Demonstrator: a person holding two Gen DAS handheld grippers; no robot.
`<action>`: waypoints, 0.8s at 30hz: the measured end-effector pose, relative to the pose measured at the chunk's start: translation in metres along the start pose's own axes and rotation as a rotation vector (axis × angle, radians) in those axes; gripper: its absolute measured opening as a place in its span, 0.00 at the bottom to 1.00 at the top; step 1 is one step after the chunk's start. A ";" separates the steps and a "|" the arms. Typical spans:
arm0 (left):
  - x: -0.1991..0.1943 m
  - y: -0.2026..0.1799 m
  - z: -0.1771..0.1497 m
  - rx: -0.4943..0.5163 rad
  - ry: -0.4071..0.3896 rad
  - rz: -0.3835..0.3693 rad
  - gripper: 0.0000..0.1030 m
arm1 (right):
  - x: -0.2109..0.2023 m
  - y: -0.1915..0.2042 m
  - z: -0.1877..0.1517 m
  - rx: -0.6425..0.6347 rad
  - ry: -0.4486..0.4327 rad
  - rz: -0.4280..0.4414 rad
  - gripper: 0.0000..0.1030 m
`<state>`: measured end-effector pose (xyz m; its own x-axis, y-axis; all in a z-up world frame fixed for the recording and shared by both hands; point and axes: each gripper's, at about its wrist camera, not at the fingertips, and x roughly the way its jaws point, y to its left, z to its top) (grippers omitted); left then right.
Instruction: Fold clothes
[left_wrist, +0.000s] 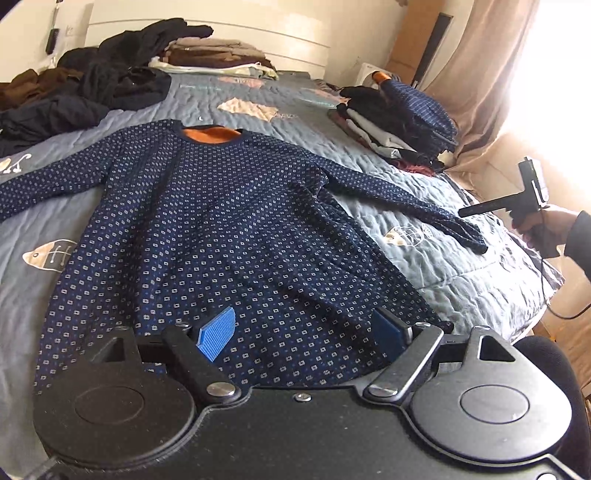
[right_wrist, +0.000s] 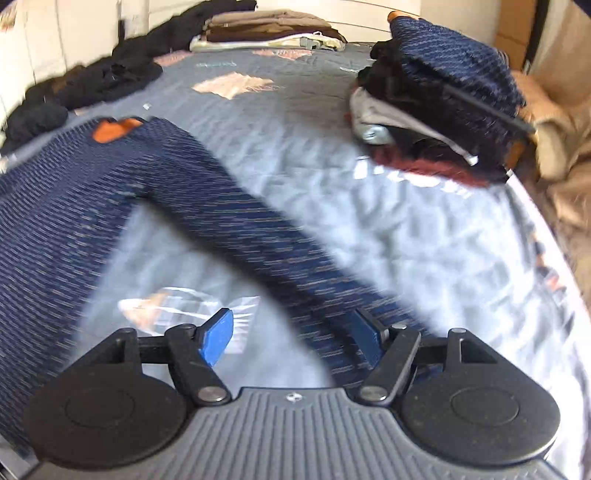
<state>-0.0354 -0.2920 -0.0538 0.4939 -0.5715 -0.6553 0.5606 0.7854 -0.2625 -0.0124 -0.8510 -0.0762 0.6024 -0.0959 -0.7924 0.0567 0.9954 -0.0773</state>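
Now: Sweater Spread Flat, Both Tongs Released

Now a navy dotted sweater (left_wrist: 221, 221) is seen laid face up on the bed (left_wrist: 258, 99), its orange-lined collar (left_wrist: 211, 133) turned toward the headboard and its hem toward the left wrist camera. Both sleeves are stretched outward; the right sleeve (left_wrist: 406, 199) is run out toward the bed's edge, its cuff lying flat on the quilt.

The left tongs (left_wrist: 306, 328) are held over the hem with the blue pads (left_wrist: 218, 332) spread well apart. Fabric is seen beneath and between them, but it is not pressed by either pad; the tongs are released.

The right tongs (right_wrist: 291, 336) are likewise released, the pads standing apart. In the right wrist view, which is blurred by motion, the sleeve (right_wrist: 258, 236) is seen running diagonally below the gap, nearer the right-hand pad, and nothing is gripped. In the left wrist view these tongs (left_wrist: 465, 211) are seen held in a hand (left_wrist: 546, 229) just beyond the cuff, apart from it.

A stack of folded clothes (left_wrist: 399, 122), topped by a second navy patterned piece, is placed near the right edge of the bed. Dark unfolded garments (left_wrist: 96, 85) are heaped at the far left, and another folded pile (left_wrist: 218, 55) is set against the headboard.
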 end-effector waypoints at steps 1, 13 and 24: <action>0.006 -0.004 0.004 -0.002 -0.003 -0.002 0.77 | 0.003 -0.013 0.001 -0.011 0.015 -0.015 0.69; 0.071 -0.063 0.032 -0.076 -0.077 -0.125 0.77 | 0.038 -0.124 -0.043 0.361 0.170 0.102 0.69; 0.080 -0.065 0.019 -0.073 -0.029 -0.071 0.77 | 0.061 -0.102 -0.030 0.356 0.150 0.208 0.12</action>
<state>-0.0197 -0.3932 -0.0758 0.4742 -0.6317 -0.6132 0.5454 0.7576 -0.3587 -0.0055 -0.9585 -0.1344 0.5092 0.1336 -0.8502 0.2330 0.9296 0.2857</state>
